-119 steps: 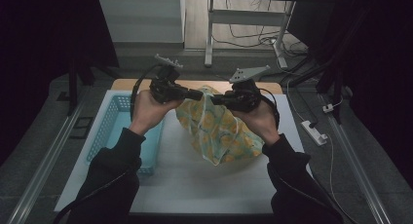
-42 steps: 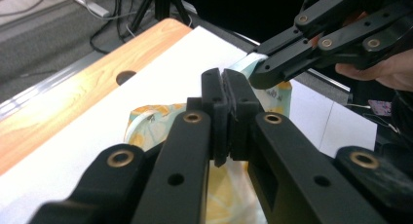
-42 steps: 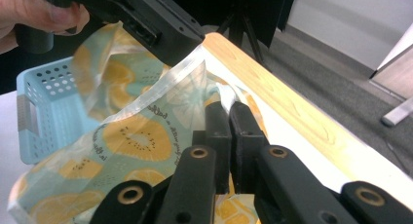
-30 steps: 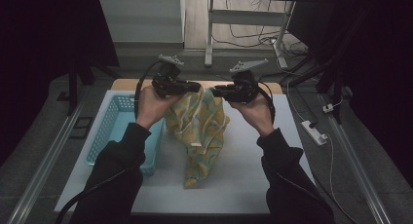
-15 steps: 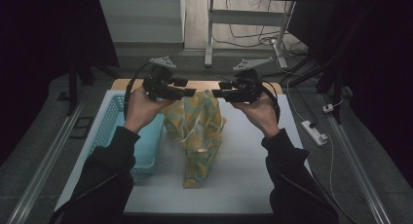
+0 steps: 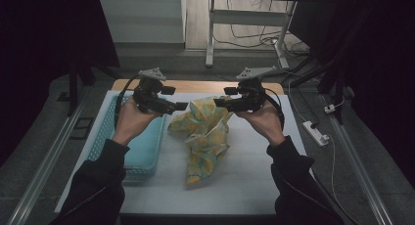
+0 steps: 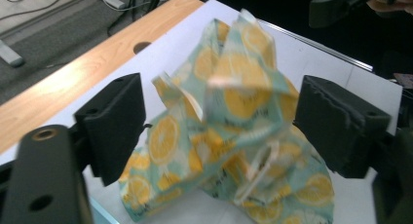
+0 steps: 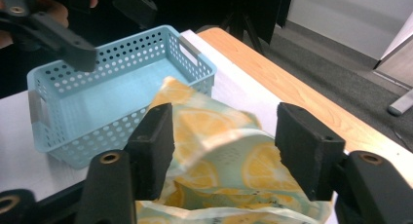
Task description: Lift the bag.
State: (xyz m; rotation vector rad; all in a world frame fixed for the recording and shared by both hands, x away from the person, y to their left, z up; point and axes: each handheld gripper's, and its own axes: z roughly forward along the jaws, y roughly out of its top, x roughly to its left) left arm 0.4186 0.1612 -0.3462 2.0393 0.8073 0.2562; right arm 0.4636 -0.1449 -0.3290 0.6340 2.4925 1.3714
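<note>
Both the left gripper (image 6: pixel 180 106) and right gripper (image 6: pixel 219 102) have just spread their jaws, dropping the cloth (image 6: pixel 203 132) beside the basket (image 6: pixel 147 151), so folding can restart.

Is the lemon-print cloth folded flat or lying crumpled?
Crumpled: the lemon-print cloth lies bunched in uneven ridges on the white table cover, beside the blue basket.

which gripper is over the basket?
The left gripper: its hand hangs above the blue basket. The right gripper is beyond the lemon-print cloth, over bare table.

Wooden table (image 6: pixel 195 86), white mat (image 6: pixel 235 181) covering it, lemon-print cloth (image 6: pixel 203 137), blue basket (image 6: pixel 142 151)
</note>
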